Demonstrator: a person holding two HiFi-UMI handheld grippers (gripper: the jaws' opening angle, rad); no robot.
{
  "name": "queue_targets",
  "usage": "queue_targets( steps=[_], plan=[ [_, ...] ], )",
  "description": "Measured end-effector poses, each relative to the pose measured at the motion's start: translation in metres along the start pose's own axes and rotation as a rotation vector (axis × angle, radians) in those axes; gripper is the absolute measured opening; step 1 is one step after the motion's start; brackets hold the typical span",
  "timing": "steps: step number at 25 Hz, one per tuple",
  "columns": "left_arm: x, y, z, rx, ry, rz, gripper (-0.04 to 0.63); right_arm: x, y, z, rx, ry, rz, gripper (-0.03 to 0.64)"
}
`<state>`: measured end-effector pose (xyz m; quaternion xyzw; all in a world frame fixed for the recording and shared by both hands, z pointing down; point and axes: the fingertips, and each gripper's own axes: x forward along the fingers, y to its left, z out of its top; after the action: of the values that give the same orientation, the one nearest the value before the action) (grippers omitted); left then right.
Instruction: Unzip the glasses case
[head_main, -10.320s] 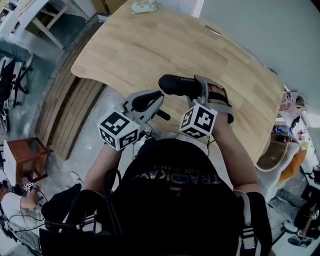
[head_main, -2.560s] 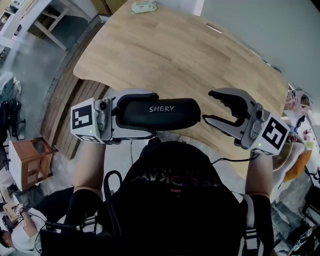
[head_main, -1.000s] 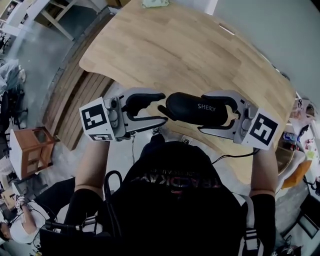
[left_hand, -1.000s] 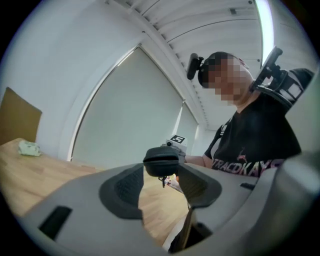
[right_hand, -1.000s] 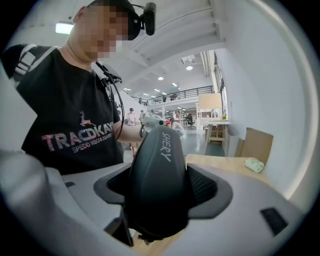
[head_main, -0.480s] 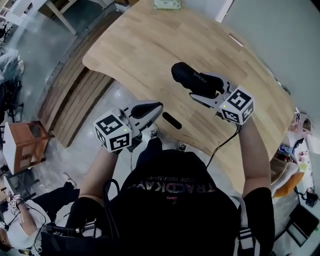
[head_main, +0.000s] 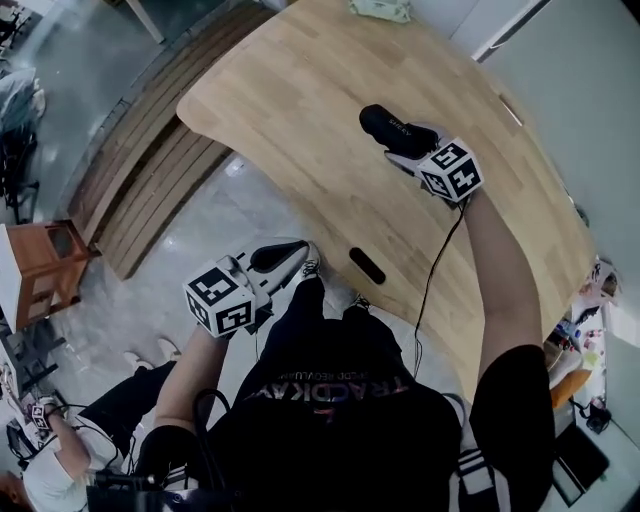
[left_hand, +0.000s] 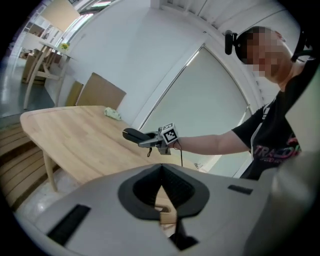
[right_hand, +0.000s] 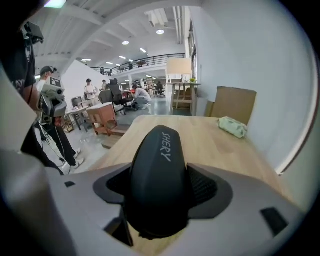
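wooden counter (head_main: 300, 110) fills the upper middle of the head view. my right tongs (head_main: 405, 143) are clamped on the black glasses case (head_main: 383, 122), right of centre up top, over the counter; can't tell if it touches. my left tongs (head_main: 293, 252) are pressed together, nothing in them, left of centre, off the counter edge. green cloth (head_main: 380, 8) at top edge.
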<state>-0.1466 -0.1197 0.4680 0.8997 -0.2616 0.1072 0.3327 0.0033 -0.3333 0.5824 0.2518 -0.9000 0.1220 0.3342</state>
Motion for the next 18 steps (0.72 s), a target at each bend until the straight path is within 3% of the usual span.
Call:
queue_targets(
  steps=[7,18],
  plan=[
    [-0.031,0.048,-0.002,-0.057,-0.015,0.060,0.012,0.082,-0.026,0.022,-0.165,0.132,0.040,0.339],
    [-0.059,0.096,-0.007,-0.127,-0.019,0.095,0.012,0.152,-0.060,0.049,-0.212,0.192,0.041,0.339]
  ],
)
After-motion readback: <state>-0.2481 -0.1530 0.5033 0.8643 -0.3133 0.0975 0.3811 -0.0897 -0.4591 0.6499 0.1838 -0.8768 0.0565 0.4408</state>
